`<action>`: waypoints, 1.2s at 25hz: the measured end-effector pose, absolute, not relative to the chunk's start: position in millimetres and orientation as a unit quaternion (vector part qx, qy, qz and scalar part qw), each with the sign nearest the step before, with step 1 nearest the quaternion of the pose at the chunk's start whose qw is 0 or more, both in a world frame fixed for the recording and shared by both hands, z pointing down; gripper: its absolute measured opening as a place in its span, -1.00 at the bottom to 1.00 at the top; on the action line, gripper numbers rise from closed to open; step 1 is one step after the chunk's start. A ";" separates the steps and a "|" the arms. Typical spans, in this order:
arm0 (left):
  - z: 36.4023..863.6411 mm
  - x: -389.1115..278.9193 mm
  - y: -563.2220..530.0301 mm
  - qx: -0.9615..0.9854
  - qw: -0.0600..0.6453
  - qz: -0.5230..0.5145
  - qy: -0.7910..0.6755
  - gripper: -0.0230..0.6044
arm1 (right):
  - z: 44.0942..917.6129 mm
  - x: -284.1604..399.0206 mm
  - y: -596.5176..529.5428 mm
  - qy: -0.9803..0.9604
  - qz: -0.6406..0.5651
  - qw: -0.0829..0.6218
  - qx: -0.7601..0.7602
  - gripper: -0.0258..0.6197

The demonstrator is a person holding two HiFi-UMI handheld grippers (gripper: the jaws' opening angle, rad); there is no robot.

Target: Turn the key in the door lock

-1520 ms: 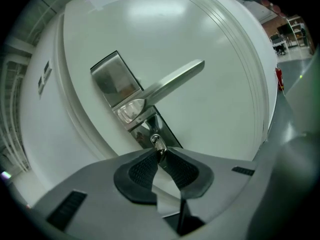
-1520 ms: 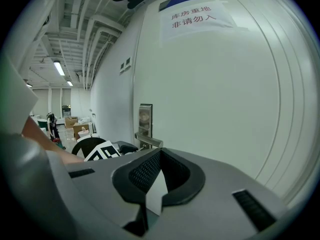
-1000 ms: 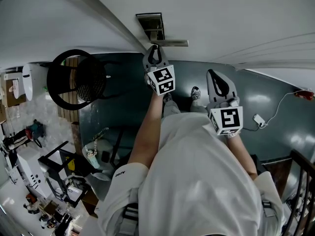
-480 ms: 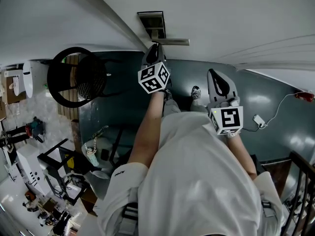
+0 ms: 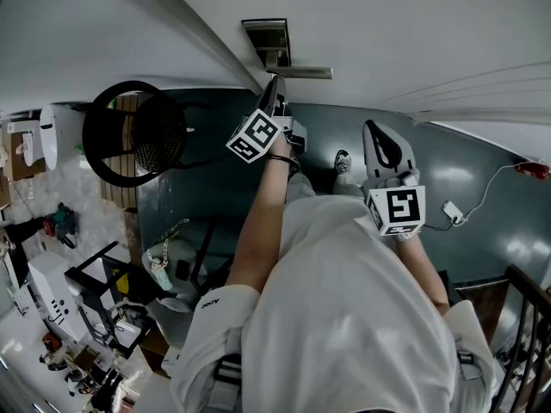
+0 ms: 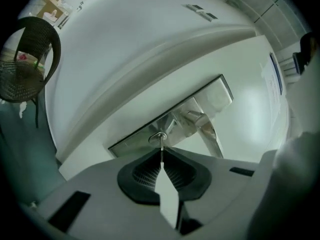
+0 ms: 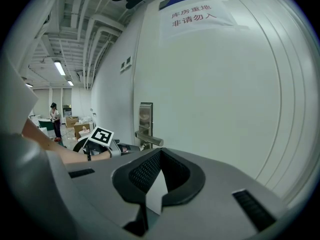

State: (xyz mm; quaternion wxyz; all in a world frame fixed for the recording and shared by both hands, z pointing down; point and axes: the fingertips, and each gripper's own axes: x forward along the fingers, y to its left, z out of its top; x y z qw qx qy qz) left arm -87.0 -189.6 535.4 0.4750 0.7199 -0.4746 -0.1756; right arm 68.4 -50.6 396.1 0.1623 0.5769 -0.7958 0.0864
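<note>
At the door's steel lock plate (image 6: 200, 101), the left gripper (image 6: 161, 156), its jaws just closing, pinches a thin silver key (image 6: 161, 145) seated in the round lock (image 6: 158, 137) beside the lever handle (image 6: 207, 129). The right gripper (image 7: 159, 154) hangs pressed together, apparently empty, facing the bare white door (image 7: 215, 94).

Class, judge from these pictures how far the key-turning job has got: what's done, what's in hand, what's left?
Done: the key sits in the lock cylinder. In hand: the left gripper has just been closing its jaws onto the key; the right gripper is shut and empty, away from the lock. Left: finishing the turn; whether the lock has moved isn't visible.
</note>
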 end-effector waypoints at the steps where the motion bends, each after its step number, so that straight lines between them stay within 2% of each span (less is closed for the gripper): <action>1: 534.6 -86.9 -189.4 0.716 0.484 -0.190 -0.465 -0.85 | 396.3 68.3 -50.7 -0.796 0.087 0.162 0.577 -0.94; 7: 532.1 -86.5 -189.2 0.668 0.561 -0.286 -0.397 -0.85 | 397.7 68.1 -51.3 -0.796 0.088 0.164 0.575 -0.94; 17: 529.5 -86.3 -189.3 0.571 0.645 -0.408 -0.302 -0.80 | 397.9 62.2 -53.7 -0.801 0.087 0.165 0.568 -0.94; 21: 528.2 -86.2 -189.7 0.576 0.642 -0.404 -0.303 -0.78 | 397.0 62.4 -54.0 -0.801 0.086 0.164 0.569 -0.94; 30: 528.3 -87.3 -187.2 0.650 0.609 -0.327 -0.316 -0.78 | 397.0 63.2 -52.4 -0.802 0.085 0.165 0.567 -0.94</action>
